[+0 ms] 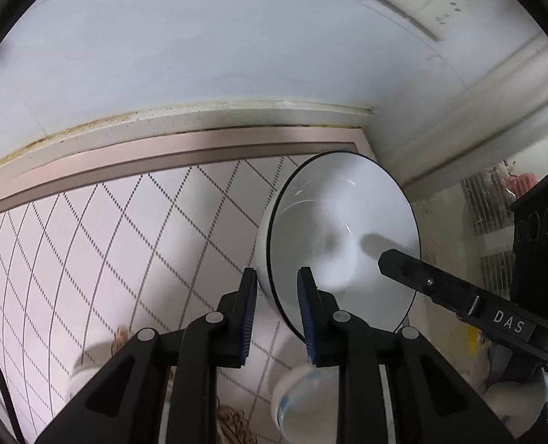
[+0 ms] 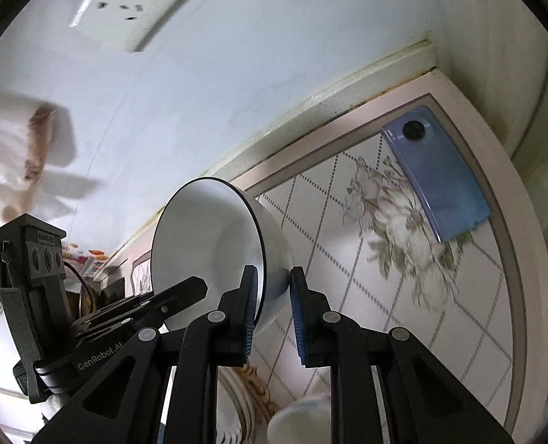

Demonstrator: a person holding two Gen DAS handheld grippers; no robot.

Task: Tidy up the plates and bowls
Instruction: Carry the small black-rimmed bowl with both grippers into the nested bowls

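A home dining or kitchen corner: a table with a diamond-and-flower patterned top [image 2: 403, 259] stands against a white wall [image 1: 199, 55] with sockets [image 2: 125, 3]; a blue phone [image 2: 436, 174] lies at its far right.

- I see a pale, smooth wall [image 1: 207, 48] behind the surface [image 1: 100, 244], which has a white diamond-grid top with a flower print and a pinkish border.
- A stained seam [image 1: 88, 129] runs where they meet.
- White wall sockets [image 2: 125, 3] sit higher up.
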